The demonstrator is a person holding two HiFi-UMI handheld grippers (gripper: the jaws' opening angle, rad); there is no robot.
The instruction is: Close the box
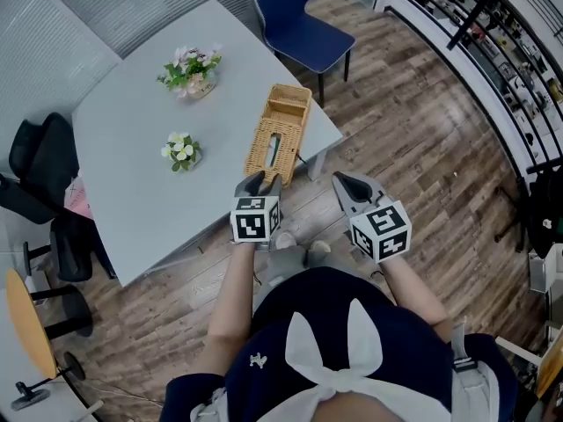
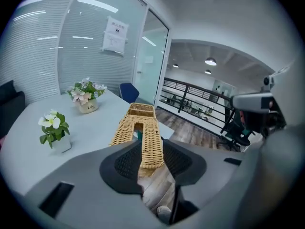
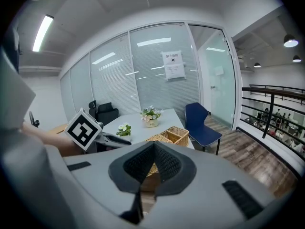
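Observation:
A long wicker box (image 1: pixel 280 134) lies on the grey table (image 1: pixel 132 156) near its near right edge. The box's near part has a slotted top, and its far end stands open like a tray. My left gripper (image 1: pixel 261 181) hovers at the box's near end. In the left gripper view the box (image 2: pixel 151 147) shows through the gap of the left gripper (image 2: pixel 150 145), whose jaws stand apart and hold nothing. My right gripper (image 1: pixel 345 183) hangs off the table to the right, over the floor. In the right gripper view this gripper (image 3: pixel 153 147) has its pads meeting, with the box (image 3: pixel 174 135) ahead.
Two small flower pots (image 1: pixel 191 70) (image 1: pixel 182 150) stand on the table left of the box. A blue chair (image 1: pixel 299 25) is beyond the table's far corner, and a black office chair (image 1: pixel 40 165) is at the left. A railing (image 1: pixel 493 25) runs along the right.

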